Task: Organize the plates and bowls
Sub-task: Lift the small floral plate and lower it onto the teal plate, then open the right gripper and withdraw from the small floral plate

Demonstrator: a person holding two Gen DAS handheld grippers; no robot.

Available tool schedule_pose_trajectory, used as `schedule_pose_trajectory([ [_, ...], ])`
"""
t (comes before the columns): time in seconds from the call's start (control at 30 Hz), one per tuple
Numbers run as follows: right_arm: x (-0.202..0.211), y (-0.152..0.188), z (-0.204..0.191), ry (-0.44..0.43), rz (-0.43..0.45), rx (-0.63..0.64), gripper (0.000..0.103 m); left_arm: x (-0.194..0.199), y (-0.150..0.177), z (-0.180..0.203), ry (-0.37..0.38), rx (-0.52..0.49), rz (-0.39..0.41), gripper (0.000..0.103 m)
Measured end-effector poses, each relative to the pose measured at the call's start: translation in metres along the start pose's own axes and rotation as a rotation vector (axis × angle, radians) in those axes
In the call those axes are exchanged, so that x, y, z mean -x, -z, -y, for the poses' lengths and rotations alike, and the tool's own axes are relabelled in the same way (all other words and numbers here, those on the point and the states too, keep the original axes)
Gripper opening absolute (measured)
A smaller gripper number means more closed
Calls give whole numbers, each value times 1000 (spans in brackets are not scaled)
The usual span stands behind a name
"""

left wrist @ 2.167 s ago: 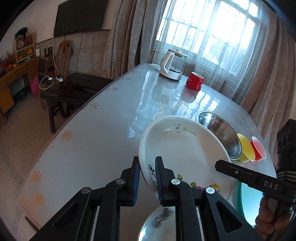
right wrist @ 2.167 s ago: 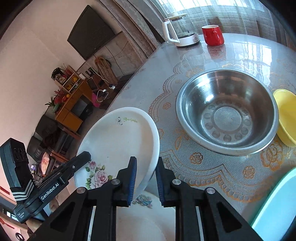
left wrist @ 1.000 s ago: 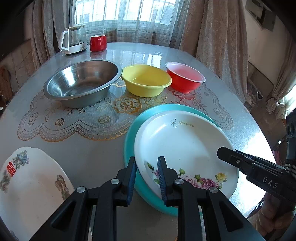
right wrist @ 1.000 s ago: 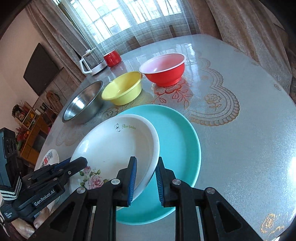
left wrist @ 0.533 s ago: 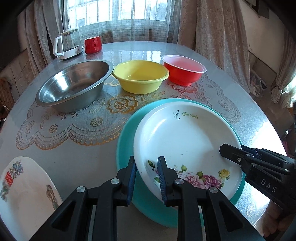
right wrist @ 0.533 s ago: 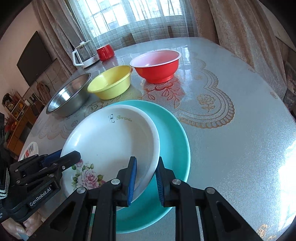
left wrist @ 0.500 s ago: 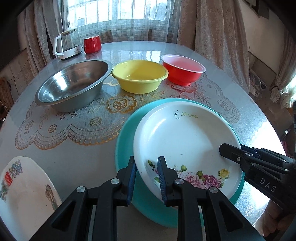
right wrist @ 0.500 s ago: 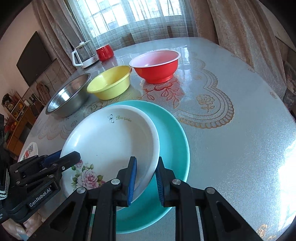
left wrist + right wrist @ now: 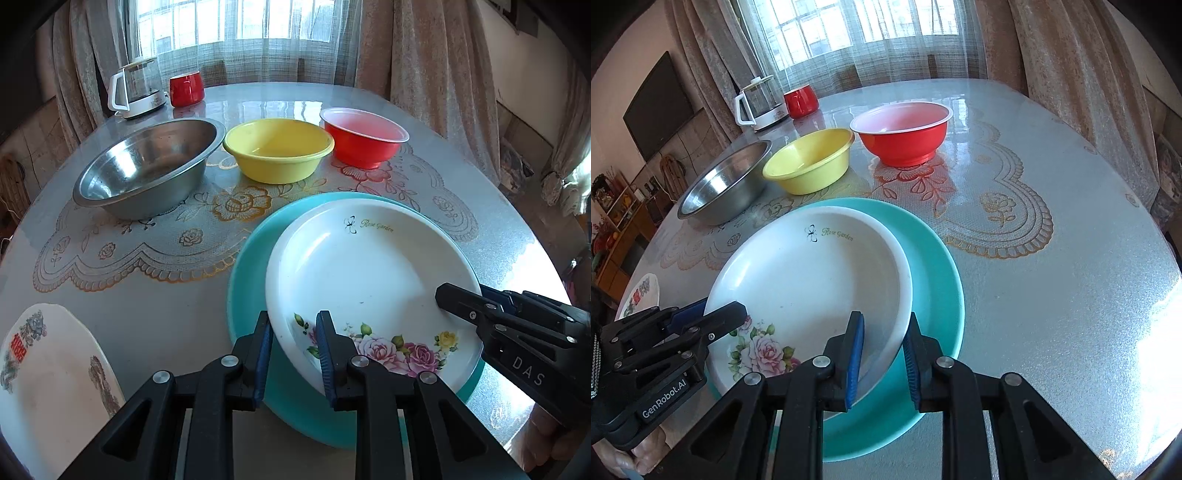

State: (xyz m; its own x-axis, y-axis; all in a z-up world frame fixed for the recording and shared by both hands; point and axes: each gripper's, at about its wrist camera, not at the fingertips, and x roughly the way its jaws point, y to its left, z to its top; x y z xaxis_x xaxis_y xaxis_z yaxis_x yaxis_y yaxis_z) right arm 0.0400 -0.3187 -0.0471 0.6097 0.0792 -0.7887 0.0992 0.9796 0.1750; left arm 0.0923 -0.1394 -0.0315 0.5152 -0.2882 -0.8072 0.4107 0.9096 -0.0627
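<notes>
A white rose-patterned plate lies on a larger teal plate at the table's near side. My left gripper is shut on the white plate's near-left rim. My right gripper is shut on its near-right rim. The white plate and teal plate also show in the right wrist view. The right gripper shows in the left wrist view, the left gripper in the right wrist view. A steel bowl, a yellow bowl and a red bowl stand in a row behind.
Another patterned white plate lies at the near-left table edge. A glass kettle and a red mug stand at the far edge by the curtained window. A lace mat covers the table's middle.
Both grippers carried the white plate from the table's left side over to the teal plate and lowered it onto it. In the last half second it settled slightly.
</notes>
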Motion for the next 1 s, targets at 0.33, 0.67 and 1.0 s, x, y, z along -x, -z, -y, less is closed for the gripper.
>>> schedule_pose_trajectory([
  [0.33, 2, 3, -1, -18, -7, -2, 26, 1, 1, -2, -12, 15, 9, 28],
  [0.67, 7, 3, 2, -19, -8, -35, 31, 4, 4, -2, -20, 24, 16, 35],
  [1.0, 7, 5, 3, -19, -19, -51, 32, 14, 7, -2, -55, 15, 45, 38],
])
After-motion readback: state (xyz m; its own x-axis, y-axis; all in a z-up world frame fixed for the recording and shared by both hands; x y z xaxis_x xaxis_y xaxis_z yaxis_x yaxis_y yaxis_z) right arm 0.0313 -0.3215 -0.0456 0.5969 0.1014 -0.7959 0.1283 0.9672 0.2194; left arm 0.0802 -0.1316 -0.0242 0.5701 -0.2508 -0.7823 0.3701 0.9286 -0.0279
